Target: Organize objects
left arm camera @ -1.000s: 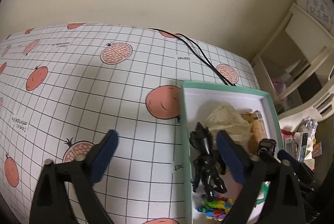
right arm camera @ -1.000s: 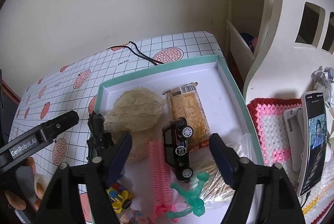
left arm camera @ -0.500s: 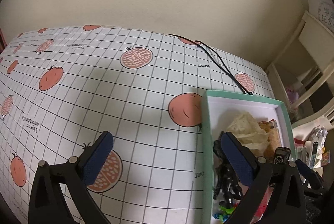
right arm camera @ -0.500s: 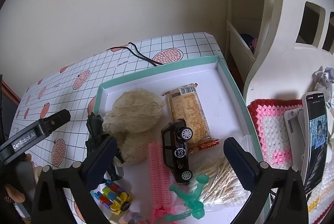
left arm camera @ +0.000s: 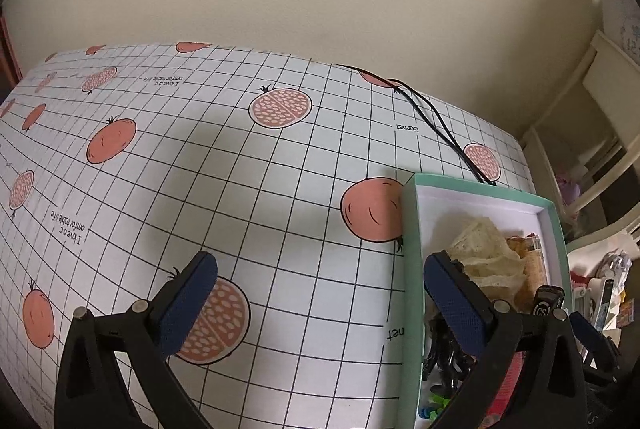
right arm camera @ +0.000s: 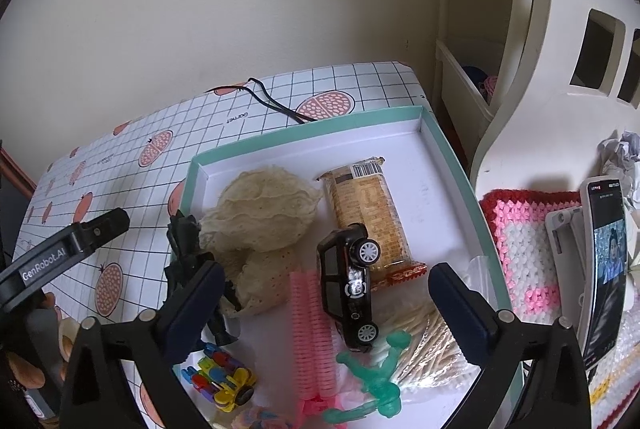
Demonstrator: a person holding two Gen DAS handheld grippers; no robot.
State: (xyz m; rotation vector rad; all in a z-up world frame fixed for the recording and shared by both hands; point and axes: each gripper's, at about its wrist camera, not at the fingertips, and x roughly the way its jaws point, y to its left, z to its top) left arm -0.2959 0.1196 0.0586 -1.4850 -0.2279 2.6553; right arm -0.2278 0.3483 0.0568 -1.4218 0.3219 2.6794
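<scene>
A teal-rimmed white box (right arm camera: 452, 165) holds a black toy car (right arm camera: 346, 289) lying on its side, a wrapped snack bar (right arm camera: 366, 213), a cream lace cloth (right arm camera: 260, 213), a pink ribbed comb (right arm camera: 314, 333), a green figure (right arm camera: 376, 389), a black figure (right arm camera: 186, 253) and a colourful block toy (right arm camera: 220, 381). My right gripper (right arm camera: 326, 281) hangs open above the car and holds nothing. My left gripper (left arm camera: 320, 277) is open and empty over the tablecloth, just left of the box (left arm camera: 410, 269). Its arm (right arm camera: 72, 249) shows in the right wrist view.
A checked tablecloth with pomegranate prints (left arm camera: 200, 169) covers the table. A black cable (left arm camera: 436, 125) runs from the wall to the box. Right of the box lie a pink crochet mat (right arm camera: 528, 253) and a phone on a stand (right arm camera: 604, 269). White shelving (right arm camera: 540, 29) stands behind.
My right gripper has opened wider over the car. My left gripper has drawn back leftward from the box, so more tablecloth shows.
</scene>
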